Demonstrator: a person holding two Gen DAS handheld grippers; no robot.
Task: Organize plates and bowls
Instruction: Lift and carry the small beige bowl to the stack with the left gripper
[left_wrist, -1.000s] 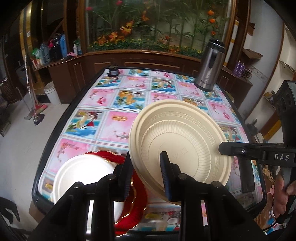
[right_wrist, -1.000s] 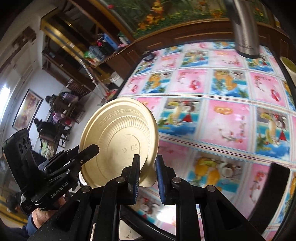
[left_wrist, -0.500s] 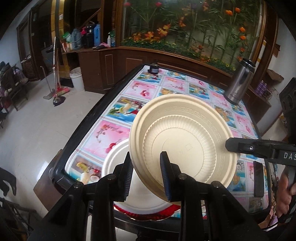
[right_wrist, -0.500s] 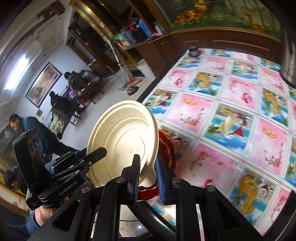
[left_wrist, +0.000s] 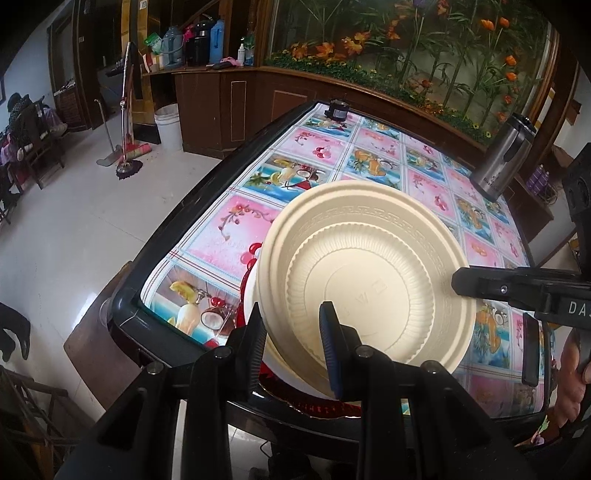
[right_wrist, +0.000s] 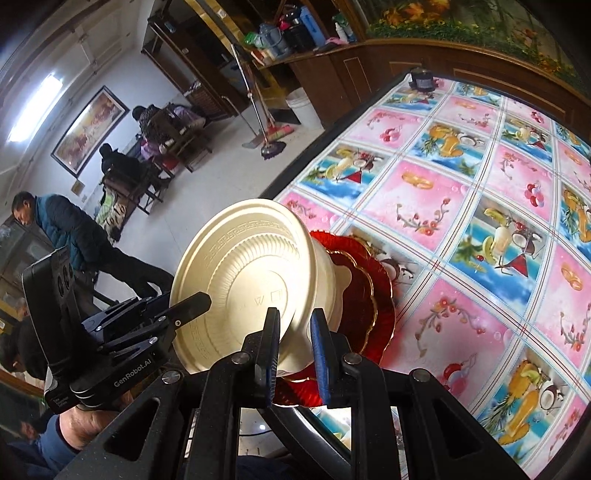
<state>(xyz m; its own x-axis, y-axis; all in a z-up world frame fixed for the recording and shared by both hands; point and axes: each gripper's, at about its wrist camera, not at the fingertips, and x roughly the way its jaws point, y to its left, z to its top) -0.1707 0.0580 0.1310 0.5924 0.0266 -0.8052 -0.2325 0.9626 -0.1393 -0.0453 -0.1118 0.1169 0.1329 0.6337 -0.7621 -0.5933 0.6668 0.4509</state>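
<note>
A cream plate (left_wrist: 369, 280) with a ribbed well hangs tilted, its underside facing both cameras. My left gripper (left_wrist: 290, 314) is shut on its near rim. My right gripper (left_wrist: 461, 284) clamps the opposite rim from the right. In the right wrist view the same cream plate (right_wrist: 243, 280) sits between the right gripper's (right_wrist: 293, 317) pads, with the left gripper (right_wrist: 195, 301) clamping the rim on the left. Just below, at the table's near left corner, lies a stack of red plates (right_wrist: 365, 291) with a white plate (left_wrist: 249, 295) on top. The held plate hides most of that stack.
A steel flask (left_wrist: 506, 158) stands at the table's far right, a small dark jar (left_wrist: 338, 109) at its far edge. A flat black object (left_wrist: 530, 350) lies near the right edge. The black table rim (left_wrist: 147, 254) drops to the floor. Seated people (right_wrist: 122, 166) and a mop (right_wrist: 269, 144) are beyond.
Both grippers have carried the cream plate leftward and a little down, to above the red stack at the table corner. The stack's white plate is now mostly covered.
</note>
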